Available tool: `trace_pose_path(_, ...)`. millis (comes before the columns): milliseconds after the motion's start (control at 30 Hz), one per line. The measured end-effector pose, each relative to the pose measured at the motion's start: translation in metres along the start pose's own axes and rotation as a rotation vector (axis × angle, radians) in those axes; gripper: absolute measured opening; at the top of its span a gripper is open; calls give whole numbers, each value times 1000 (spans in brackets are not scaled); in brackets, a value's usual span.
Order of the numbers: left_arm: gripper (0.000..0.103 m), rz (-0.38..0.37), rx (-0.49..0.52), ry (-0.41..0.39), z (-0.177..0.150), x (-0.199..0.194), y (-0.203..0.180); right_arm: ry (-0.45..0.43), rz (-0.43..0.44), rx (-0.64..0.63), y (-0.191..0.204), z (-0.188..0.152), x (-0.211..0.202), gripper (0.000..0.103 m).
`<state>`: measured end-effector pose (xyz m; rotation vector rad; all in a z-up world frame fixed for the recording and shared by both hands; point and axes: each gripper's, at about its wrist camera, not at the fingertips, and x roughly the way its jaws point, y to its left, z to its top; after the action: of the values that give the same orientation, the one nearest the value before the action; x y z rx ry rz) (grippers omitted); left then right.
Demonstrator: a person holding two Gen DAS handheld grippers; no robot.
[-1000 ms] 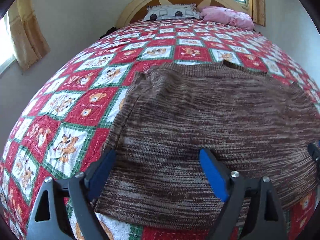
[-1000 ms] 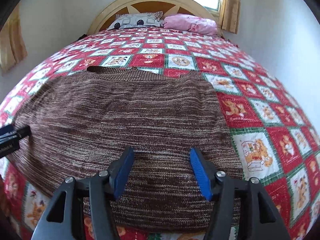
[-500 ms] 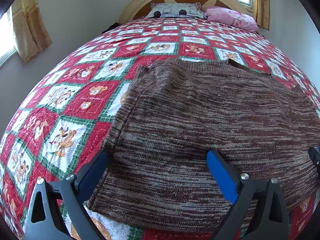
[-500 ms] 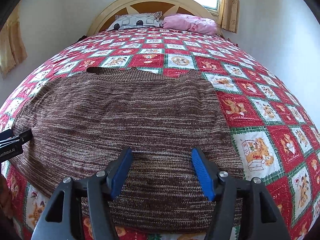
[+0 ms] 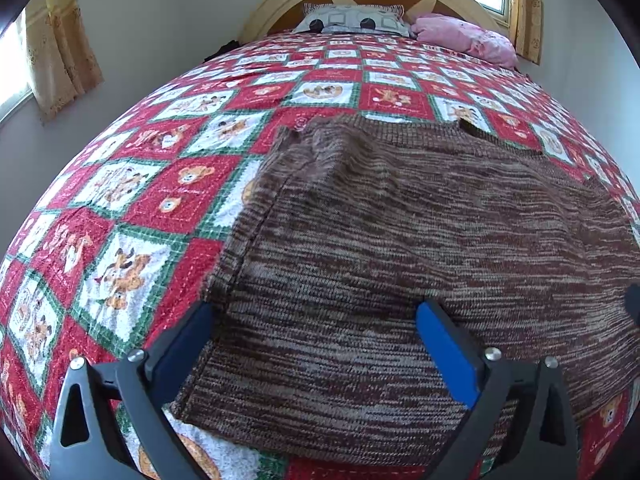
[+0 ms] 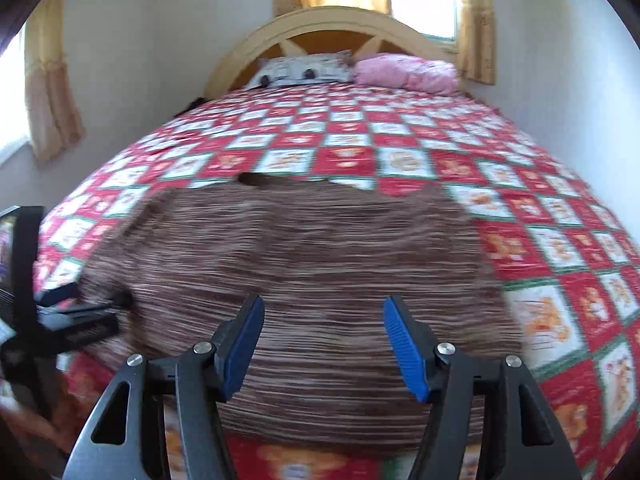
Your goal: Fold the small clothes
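A brown striped knitted garment (image 5: pixel 400 248) lies spread flat on the bed; it also shows in the right wrist view (image 6: pixel 304 256), blurred. My left gripper (image 5: pixel 316 320) is open and empty, low over the garment's near left part, its left finger at the garment's left edge. My right gripper (image 6: pixel 324 320) is open and empty above the garment's near edge. The left gripper also shows at the left of the right wrist view (image 6: pixel 68 312).
The bed is covered by a red, white and green quilt with bear pictures (image 5: pixel 132 208). A patterned pillow (image 5: pixel 352 20) and a pink pillow (image 5: pixel 468 38) lie at the wooden headboard (image 6: pixel 332 24). Walls and curtained windows surround the bed.
The right gripper has lifted and pulled back from the garment, so its view is blurred. The left gripper stays open and has shifted slightly over the garment's near left part.
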<state>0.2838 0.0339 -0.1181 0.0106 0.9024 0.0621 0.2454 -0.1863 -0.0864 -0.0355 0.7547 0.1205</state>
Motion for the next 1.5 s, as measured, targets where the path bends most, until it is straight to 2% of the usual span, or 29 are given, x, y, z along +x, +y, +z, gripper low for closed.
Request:
trace_pose_path(100, 103, -5, -4, 2, 0, 0, 1, 10, 37, -29, 24, 2, 9, 63)
trace_pose_path(167, 103, -6, -11, 2, 0, 0, 1, 18, 61, -39, 37, 6, 16, 44)
trace_pose_path(200, 103, -6, -11, 2, 0, 0, 1, 36, 72, -45, 45, 8, 21, 26)
trace_pose_path(233, 103, -6, -11, 3, 0, 0, 1, 46, 78, -49, 49, 11, 26, 18)
trace_pose_path(400, 103, -6, -11, 3, 0, 0, 1, 50, 66, -35, 66, 23, 47, 18)
trace_pose_path(533, 103, -7, -14, 6, 0, 1, 1, 107, 43, -26, 70, 17, 76, 18)
trace_pose_path(700, 103, -4, -12, 6, 0, 1, 0, 74, 8, -60, 75, 13, 73, 18)
trace_pose_path(867, 103, -32, -19, 3, 2, -2, 5, 66, 20, -49, 72, 11, 72, 18)
trace_pose_path(967, 103, -98, -64, -65, 12, -15, 20, 70, 54, -15, 65, 12, 74, 18)
trace_pose_path(1067, 103, -48, -57, -117, 31, -17, 29, 70, 69, 3, 62, 12, 74, 18)
trace_pose_path(1200, 103, -66, -106, -39, 52, 12, 42, 68, 66, 0, 63, 12, 74, 18)
trace_pose_path(1300, 103, -141, -181, 57, 41, 37, 47, 68, 72, 6, 62, 12, 74, 18)
trace_pose_path(1500, 103, -106, -113, 63, 34, 36, 29, 67, 75, 10, 61, 12, 74, 18)
